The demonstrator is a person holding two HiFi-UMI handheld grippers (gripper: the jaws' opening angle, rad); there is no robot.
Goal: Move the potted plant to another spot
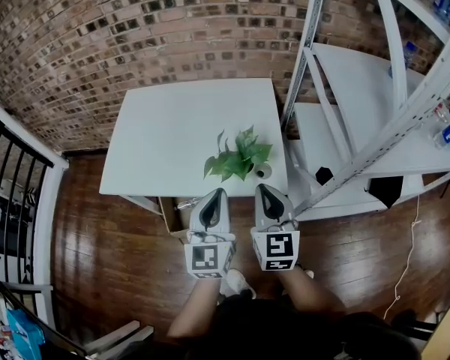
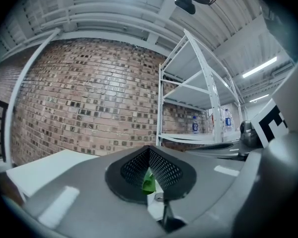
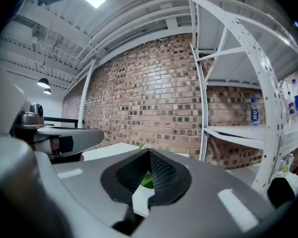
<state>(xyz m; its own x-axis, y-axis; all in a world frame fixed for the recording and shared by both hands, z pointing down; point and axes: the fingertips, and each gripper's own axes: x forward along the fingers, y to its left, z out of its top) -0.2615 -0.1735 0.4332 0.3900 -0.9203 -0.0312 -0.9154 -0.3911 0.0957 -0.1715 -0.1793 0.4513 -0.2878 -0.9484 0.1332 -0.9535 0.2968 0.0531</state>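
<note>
A small potted plant [image 1: 238,158] with green leaves and a pale pot [image 1: 263,172] stands near the front right corner of the white table [image 1: 172,118]. Both grippers hover side by side just off the table's front edge, pointing level at the plant. My left gripper [image 1: 217,192] is shut with nothing in it, a little short of the leaves. My right gripper [image 1: 264,188] is also shut and empty, close to the pot but apart from it. A green leaf [image 2: 148,182] shows behind the left gripper [image 2: 149,150], and another leaf [image 3: 147,179] behind the right gripper [image 3: 149,152].
A white metal shelving rack [image 1: 360,103] stands right beside the table's right edge, with water bottles [image 1: 448,126] on it. A brick wall [image 1: 135,28] lies behind the table. A black railing [image 1: 7,193] runs at the left. A cardboard box [image 1: 172,214] sits under the table.
</note>
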